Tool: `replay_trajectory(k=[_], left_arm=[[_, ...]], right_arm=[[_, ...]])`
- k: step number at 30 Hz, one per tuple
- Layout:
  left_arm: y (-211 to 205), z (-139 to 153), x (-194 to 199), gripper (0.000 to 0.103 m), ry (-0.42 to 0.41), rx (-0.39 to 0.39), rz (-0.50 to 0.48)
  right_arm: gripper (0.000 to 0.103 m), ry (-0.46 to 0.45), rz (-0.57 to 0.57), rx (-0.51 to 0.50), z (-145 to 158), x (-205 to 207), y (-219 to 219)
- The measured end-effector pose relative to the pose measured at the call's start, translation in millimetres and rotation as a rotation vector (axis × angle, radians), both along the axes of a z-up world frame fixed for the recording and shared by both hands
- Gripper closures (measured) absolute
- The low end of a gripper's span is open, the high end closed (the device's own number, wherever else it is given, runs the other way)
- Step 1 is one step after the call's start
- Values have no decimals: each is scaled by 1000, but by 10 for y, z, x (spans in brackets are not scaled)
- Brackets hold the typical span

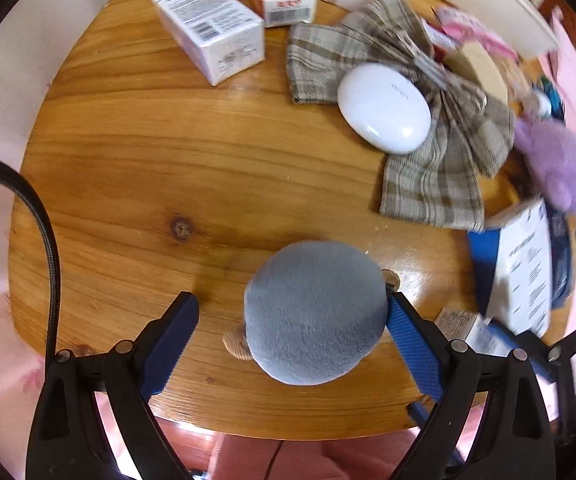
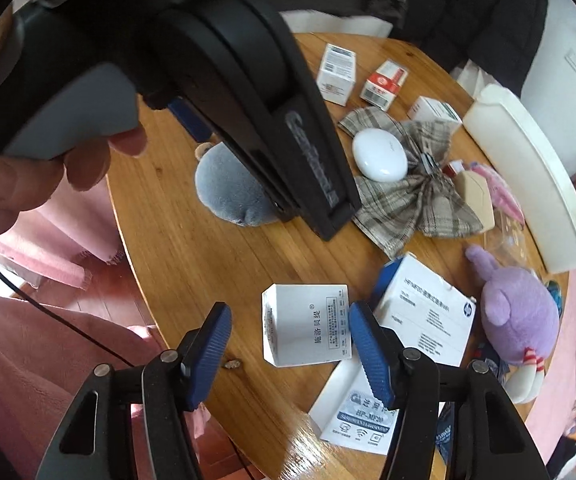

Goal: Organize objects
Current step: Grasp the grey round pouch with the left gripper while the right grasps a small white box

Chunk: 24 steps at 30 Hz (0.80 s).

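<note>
Near table edge, left jaws: the left gripper [image 1: 292,316] stands wide open around the grey round plush toy [image 1: 314,312]; its right pad touches the toy, the left pad stands apart.
Toy axis: cannot tell; tan ear [image 1: 235,343] points toward the camera.
Right jaws: the right gripper [image 2: 290,334] is spread wide, with the small white printed carton [image 2: 306,330] between the tips, untouched.
Farther: white oval case [image 1: 384,107] on checked cloth bow [image 1: 440,168], wooden round table [image 1: 148,168].
</note>
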<state>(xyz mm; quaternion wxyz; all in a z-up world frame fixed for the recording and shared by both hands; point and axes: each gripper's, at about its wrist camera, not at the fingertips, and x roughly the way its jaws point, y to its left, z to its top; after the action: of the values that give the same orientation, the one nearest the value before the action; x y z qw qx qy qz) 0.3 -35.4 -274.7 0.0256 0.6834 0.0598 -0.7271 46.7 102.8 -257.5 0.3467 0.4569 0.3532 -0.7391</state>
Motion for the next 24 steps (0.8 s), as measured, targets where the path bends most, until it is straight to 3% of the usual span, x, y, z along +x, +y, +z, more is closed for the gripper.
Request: replay_trajectory(k=[3, 11, 13, 14, 15, 18, 24], left_arm=[[86, -31, -15, 7, -14, -79, -61], [110, 11, -138, 7, -7, -79, -87], [107, 27, -188, 9, -6, -74, -81], [102, 40, -212, 10, -1, -75, -74], [99, 59, -237, 15, 6, -82, -66], [87, 159, -320, 39, 44, -80, -51], [63, 249, -544, 45, 19, -46, -13]], right_arm=[[41, 22, 18, 15, -20, 19, -24], [41, 9, -6, 43, -111, -79, 31], [45, 1, 3, 38, -126, -83, 39], [53, -7, 9, 34, -128, -82, 37], [61, -22, 13, 33, -137, -88, 31], [62, -52, 6, 12, -132, -104, 36], [63, -61, 2, -33, -15, -153, 61]])
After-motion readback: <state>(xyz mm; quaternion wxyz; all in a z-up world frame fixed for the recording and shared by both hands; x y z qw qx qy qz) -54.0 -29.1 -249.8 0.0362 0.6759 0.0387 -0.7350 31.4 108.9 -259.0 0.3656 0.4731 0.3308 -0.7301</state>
